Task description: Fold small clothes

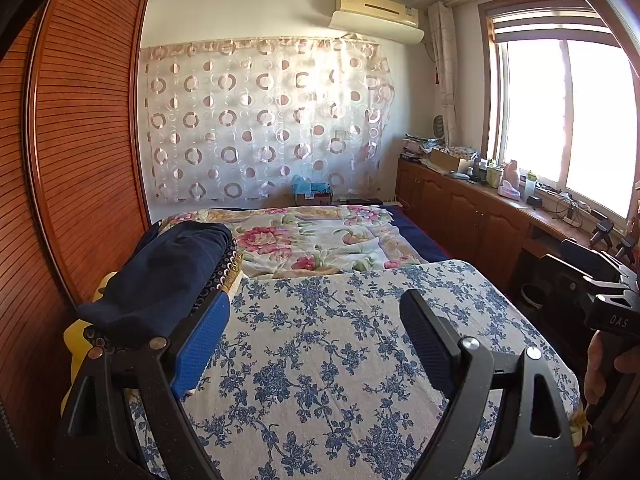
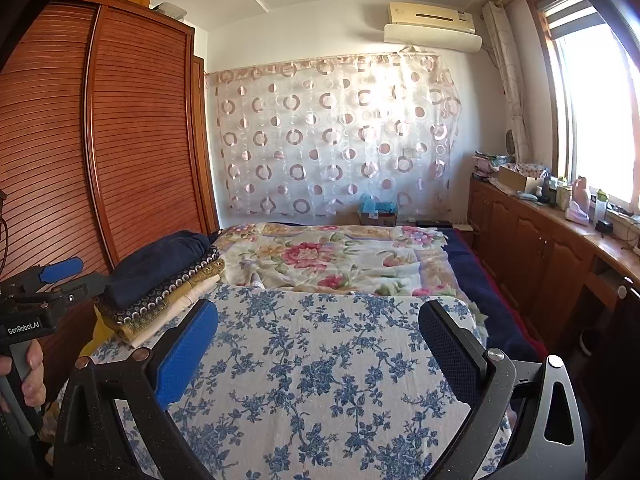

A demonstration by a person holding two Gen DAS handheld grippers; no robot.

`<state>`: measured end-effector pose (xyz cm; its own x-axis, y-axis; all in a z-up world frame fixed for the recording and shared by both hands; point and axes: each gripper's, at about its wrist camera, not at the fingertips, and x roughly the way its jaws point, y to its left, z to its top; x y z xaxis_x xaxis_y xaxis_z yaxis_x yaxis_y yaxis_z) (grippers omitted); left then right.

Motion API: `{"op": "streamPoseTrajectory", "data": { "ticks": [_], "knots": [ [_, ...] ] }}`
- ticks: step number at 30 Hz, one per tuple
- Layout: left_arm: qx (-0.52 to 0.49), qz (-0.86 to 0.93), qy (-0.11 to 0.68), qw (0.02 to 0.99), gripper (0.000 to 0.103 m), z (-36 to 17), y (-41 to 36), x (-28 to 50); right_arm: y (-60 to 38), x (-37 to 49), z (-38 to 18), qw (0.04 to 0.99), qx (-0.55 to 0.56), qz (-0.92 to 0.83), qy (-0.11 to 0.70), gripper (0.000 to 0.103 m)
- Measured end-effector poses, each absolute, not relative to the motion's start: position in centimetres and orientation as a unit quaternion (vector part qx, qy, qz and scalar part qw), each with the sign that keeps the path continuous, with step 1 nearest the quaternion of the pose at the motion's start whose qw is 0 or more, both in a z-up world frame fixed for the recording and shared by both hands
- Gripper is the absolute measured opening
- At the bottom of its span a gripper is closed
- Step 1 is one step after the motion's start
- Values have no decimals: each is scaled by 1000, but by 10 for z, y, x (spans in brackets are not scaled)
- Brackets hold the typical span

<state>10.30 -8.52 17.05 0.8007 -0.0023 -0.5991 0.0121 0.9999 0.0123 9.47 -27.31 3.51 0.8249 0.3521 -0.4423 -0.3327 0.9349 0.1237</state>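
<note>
A stack of folded clothes (image 2: 160, 288) lies at the left edge of the blue-flowered cloth (image 2: 320, 360), with a navy garment (image 1: 160, 280) on top and patterned, yellow and cream pieces under it. My left gripper (image 1: 316, 336) is open and empty, its blue pad right beside the stack. My right gripper (image 2: 320, 344) is open and empty above the flowered cloth, to the right of the stack. The left gripper also shows at the left edge of the right wrist view (image 2: 44, 280), and the right gripper's body at the right edge of the left wrist view (image 1: 600, 304).
A pink-flowered quilt (image 2: 340, 260) covers the bed behind the cloth. A slatted wooden wardrobe (image 2: 140, 140) stands at the left. Low wooden cabinets (image 2: 540, 248) with clutter run under the window at the right. A patterned curtain (image 2: 340, 136) hangs on the far wall.
</note>
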Motion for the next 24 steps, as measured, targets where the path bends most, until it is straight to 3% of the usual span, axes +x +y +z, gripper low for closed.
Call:
{"op": "streamPoseTrajectory", "data": {
  "ticks": [24],
  "knots": [
    [8,-3,312,950,87,169,-86,103,-280,100,33,955,19,180,234,101]
  ]
}}
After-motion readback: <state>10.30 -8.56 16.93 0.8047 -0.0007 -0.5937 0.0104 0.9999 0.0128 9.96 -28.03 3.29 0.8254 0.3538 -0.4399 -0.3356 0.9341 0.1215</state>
